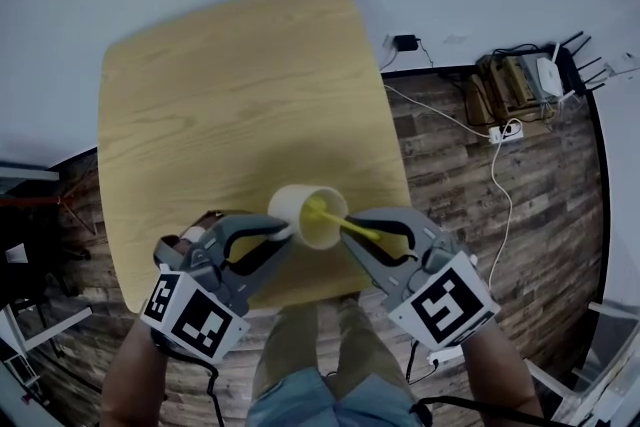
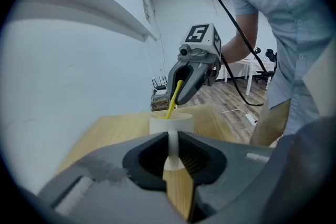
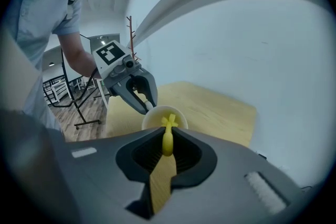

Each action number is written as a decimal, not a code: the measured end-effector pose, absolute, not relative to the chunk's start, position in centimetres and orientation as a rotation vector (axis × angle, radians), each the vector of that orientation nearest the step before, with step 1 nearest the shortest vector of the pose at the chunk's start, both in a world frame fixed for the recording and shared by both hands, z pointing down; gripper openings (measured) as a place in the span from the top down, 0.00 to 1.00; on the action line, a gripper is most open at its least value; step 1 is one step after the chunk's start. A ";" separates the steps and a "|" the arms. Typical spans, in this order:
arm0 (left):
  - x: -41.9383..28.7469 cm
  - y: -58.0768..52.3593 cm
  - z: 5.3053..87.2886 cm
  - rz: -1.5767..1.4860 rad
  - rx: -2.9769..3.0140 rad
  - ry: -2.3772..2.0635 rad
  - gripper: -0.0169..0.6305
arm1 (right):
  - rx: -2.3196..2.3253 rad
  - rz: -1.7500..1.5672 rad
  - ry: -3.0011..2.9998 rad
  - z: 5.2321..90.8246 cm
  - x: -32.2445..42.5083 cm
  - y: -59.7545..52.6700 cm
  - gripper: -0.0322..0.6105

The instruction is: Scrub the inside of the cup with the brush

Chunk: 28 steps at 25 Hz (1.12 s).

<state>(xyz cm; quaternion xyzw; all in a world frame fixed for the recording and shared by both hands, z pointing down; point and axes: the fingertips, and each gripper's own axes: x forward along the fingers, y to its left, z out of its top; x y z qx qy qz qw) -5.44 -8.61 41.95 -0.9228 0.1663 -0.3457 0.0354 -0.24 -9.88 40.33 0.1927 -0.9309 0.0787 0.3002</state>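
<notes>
Now we hold the cup (image 1: 298, 203) by its handle (image 2: 173, 147), with the left gripper (image 1: 283, 233) clamped narrowly on that strip. It sits over the near edge of the table (image 1: 230, 95), its mouth tipped toward the near right so the brush (image 1: 345, 225) can get in. Our right gripper (image 1: 358, 239) is closed on the brush's yellow stem with the head inside the cup, presumably so it reaches the wall while the left braces against the scrubbing.

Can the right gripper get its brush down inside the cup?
Probably yes: the right gripper holds the brush, whose head already sits in the open cup, and nothing blocks it.
</notes>
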 end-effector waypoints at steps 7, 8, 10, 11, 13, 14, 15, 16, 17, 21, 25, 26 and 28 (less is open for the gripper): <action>-5.2 -8.7 41.9 -1.071 -2.798 0.462 0.86 | 0.480 0.236 -2.407 42.2 -0.1 -10.8 0.89; -5.2 -8.7 41.9 -1.070 -2.795 0.463 0.86 | 0.474 0.250 -2.391 42.5 0.1 -10.8 0.89; -5.2 -8.7 41.9 -1.068 -2.793 0.474 0.86 | 0.460 0.280 -2.356 43.0 0.4 -10.7 0.89; -5.1 -8.7 41.9 -1.067 -2.793 0.482 0.86 | 0.452 0.293 -2.338 43.3 0.5 -10.5 0.89; -5.1 -8.7 41.9 -1.069 -2.792 0.497 0.86 | 0.437 0.316 -2.306 43.6 0.7 -10.1 0.89; -5.1 -8.7 42.0 -1.071 -2.790 0.503 0.86 | 0.431 0.332 -2.292 43.7 0.8 -9.9 0.89; -5.1 -8.7 42.0 -1.072 -2.788 0.507 0.86 | 0.425 0.350 -2.280 43.8 0.8 -9.6 0.89; -5.1 -8.7 42.0 -1.074 -2.785 0.509 0.86 | 0.419 0.370 -2.270 43.8 0.8 -9.3 0.89; -5.1 -8.7 42.0 -1.075 -2.782 0.510 0.86 | 0.412 0.390 -2.264 43.8 0.8 -9.1 0.89; -5.1 -8.7 41.9 -1.081 -2.772 0.511 0.86 | 0.366 0.482 -2.283 43.3 0.2 -8.0 0.89; -5.0 -8.7 41.9 -1.091 -2.750 0.492 0.86 | 0.344 0.559 -2.342 42.3 -0.8 -7.8 0.89; -4.9 -8.7 41.9 -1.094 -2.745 0.483 0.86 | 0.348 0.569 -2.356 42.0 -1.0 -7.9 0.89; -4.7 -8.7 42.0 -1.102 -2.737 0.464 0.86 | 0.362 0.569 -2.372 41.2 -1.2 -8.4 0.89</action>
